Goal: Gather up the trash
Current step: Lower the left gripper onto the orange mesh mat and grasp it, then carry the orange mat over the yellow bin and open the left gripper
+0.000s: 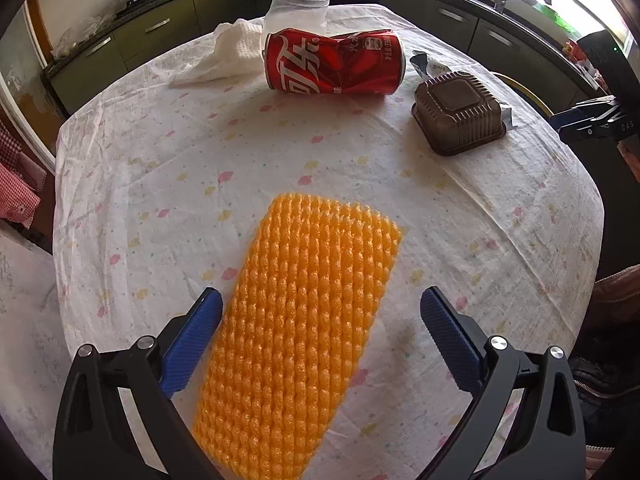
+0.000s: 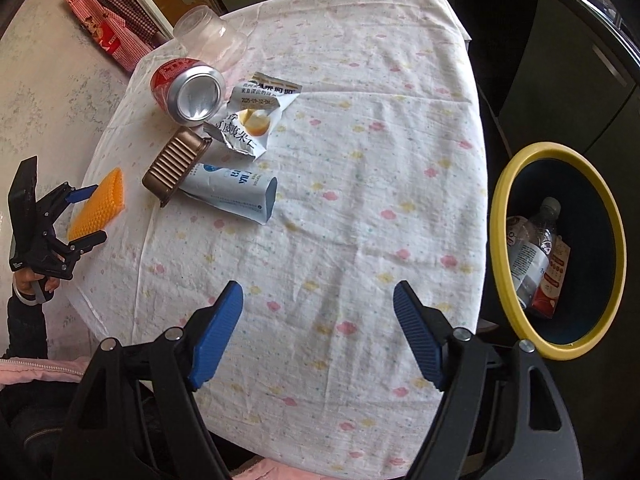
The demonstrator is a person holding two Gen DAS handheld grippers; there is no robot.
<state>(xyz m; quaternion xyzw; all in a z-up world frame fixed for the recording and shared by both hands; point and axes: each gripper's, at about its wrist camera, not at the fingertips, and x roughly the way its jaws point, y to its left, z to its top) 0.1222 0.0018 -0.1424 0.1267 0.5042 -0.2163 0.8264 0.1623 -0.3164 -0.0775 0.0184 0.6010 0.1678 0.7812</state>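
Note:
An orange foam net point(image 1: 300, 320) lies flat on the tablecloth, between the blue fingers of my left gripper point(image 1: 320, 300), which stands open around it; whether its left pad touches the net's edge I cannot tell. From the right wrist view the same left gripper point(image 2: 86, 214) straddles the orange net point(image 2: 98, 204) at the table's left edge. My right gripper point(image 2: 318, 292) hangs open over bare cloth, nothing between its fingers. A dented red cola can point(image 1: 334, 62) lies on its side, with a brown plastic tray point(image 1: 458, 112) upside down beside it. Torn wrappers point(image 2: 256, 120) and a flattened white carton point(image 2: 232, 192) lie nearby.
A yellow-rimmed bin point(image 2: 560, 248) stands off the table's right edge, with a bottle and a carton inside. A clear jar point(image 1: 298, 10) and a white cloth point(image 1: 228, 54) sit at the table's far side. Kitchen cabinets point(image 1: 160, 28) run behind.

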